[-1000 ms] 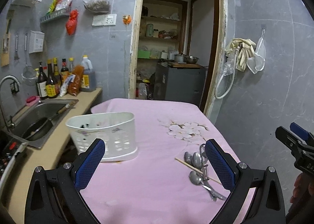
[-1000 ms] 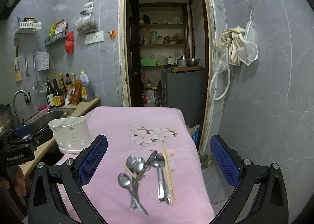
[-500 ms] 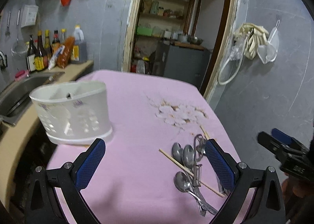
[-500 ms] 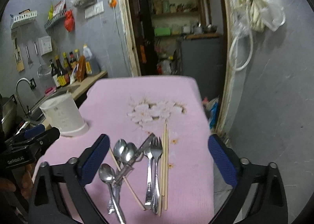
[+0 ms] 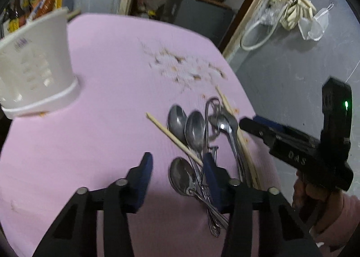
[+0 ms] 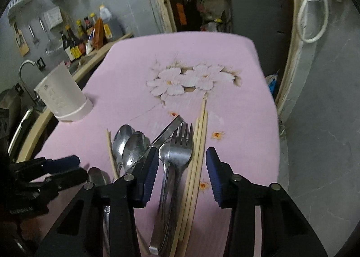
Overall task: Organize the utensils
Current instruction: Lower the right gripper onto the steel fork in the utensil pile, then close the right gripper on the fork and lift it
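Both grippers have dropped toward the pink tablecloth [image 6: 236, 103], jaws just closing partway yet gripping nothing. Nearest, the right gripper [image 6: 180, 171] straddles the fork [image 6: 180, 151] and chopsticks [image 6: 198, 155]; the left gripper [image 5: 177, 178] straddles a spoon [image 5: 180, 176]. Farther left stands the white utensil holder [image 6: 63, 97].

Dim indoor light, cool grey cast. Left view smears with motion blur, worst on the white holder [image 5: 33, 63]. Right view sharper. A glint flashes off one spoon [image 5: 222, 126]. Fisheye bends edges; corners go black.
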The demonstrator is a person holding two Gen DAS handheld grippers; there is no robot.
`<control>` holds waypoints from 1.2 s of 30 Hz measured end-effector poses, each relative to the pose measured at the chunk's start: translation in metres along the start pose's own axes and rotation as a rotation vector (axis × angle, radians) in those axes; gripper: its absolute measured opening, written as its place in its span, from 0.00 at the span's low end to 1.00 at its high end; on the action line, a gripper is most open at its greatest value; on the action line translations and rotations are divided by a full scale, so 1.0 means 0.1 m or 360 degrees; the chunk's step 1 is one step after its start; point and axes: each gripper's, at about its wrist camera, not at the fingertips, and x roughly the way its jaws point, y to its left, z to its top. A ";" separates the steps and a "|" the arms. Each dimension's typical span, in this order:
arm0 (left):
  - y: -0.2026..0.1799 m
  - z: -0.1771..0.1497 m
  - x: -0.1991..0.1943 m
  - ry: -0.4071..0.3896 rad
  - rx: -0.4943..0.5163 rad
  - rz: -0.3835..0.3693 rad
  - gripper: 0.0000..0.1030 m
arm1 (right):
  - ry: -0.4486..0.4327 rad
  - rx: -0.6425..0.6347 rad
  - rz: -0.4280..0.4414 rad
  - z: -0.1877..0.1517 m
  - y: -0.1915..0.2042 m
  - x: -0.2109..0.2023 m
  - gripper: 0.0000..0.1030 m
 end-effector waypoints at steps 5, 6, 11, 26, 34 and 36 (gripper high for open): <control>0.02 -0.01 0.18 0.0105 -0.0048 -0.0044 0.24 | 0.0082 -0.0052 0.0015 0.07 0.02 0.16 0.32; 0.04 -0.02 0.21 0.0117 -0.0059 -0.0044 0.21 | 0.0104 -0.0061 0.0022 0.09 0.03 0.20 0.32; 0.06 0.00 0.27 0.0166 -0.0082 -0.0053 0.09 | 0.0141 -0.0103 0.0031 0.17 0.06 0.26 0.32; 0.05 0.06 0.21 0.0180 -0.0064 -0.0033 0.03 | 0.0359 -0.0025 0.0050 0.26 0.04 0.29 0.22; 0.07 0.15 0.04 0.0105 -0.0039 0.0004 0.03 | 0.0318 0.0065 0.0137 0.17 -0.02 0.07 0.22; 0.08 0.16 -0.03 0.0081 -0.0032 0.0016 0.03 | 0.0279 0.0081 0.0168 0.15 -0.03 -0.01 0.22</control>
